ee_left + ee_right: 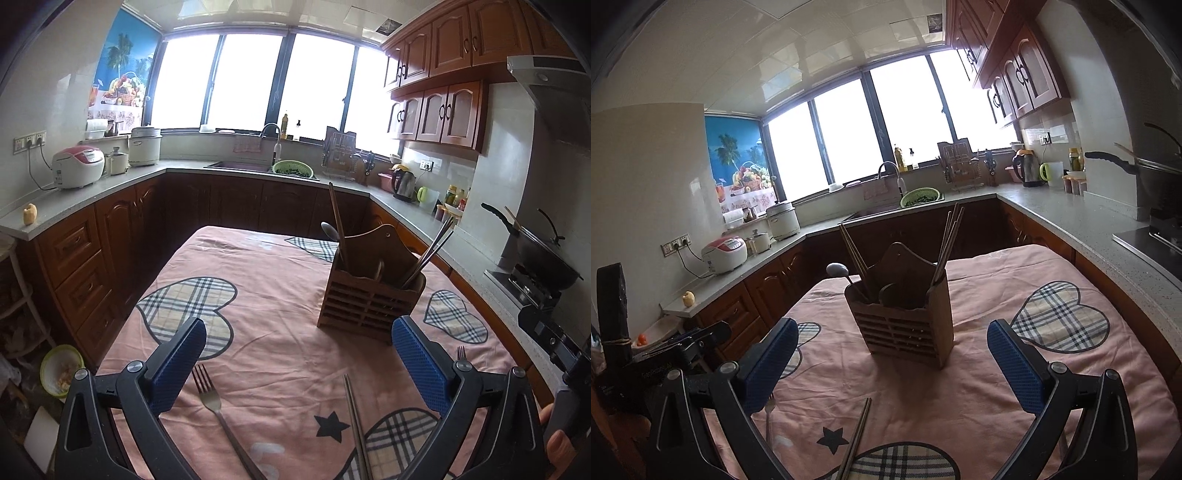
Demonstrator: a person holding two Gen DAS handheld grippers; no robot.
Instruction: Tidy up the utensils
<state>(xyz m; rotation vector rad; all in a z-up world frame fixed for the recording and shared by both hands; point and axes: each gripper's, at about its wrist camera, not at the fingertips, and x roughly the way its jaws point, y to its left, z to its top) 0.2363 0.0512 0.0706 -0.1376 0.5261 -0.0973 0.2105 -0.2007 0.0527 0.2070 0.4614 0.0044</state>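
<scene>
A wooden utensil holder point(369, 295) stands on the pink tablecloth point(266, 295), holding chopsticks and a spoon point(328, 230). It also shows in the right wrist view point(905, 325). A metal fork point(216, 410) and a pair of metal chopsticks point(356, 424) lie on the cloth in front. A second fork's tines point(461, 352) show behind the right finger. My left gripper point(299, 363) is open and empty above the fork and chopsticks. My right gripper point(892, 365) is open and empty, short of the holder; the chopsticks point(855, 439) and a fork point(770, 417) lie below it.
Kitchen counters point(110, 192) wrap round the table, with a rice cooker point(77, 166), a sink with a green colander point(291, 168), a kettle point(404, 182) and a wok on the stove point(543, 254). The other gripper's body point(554, 343) is at the right.
</scene>
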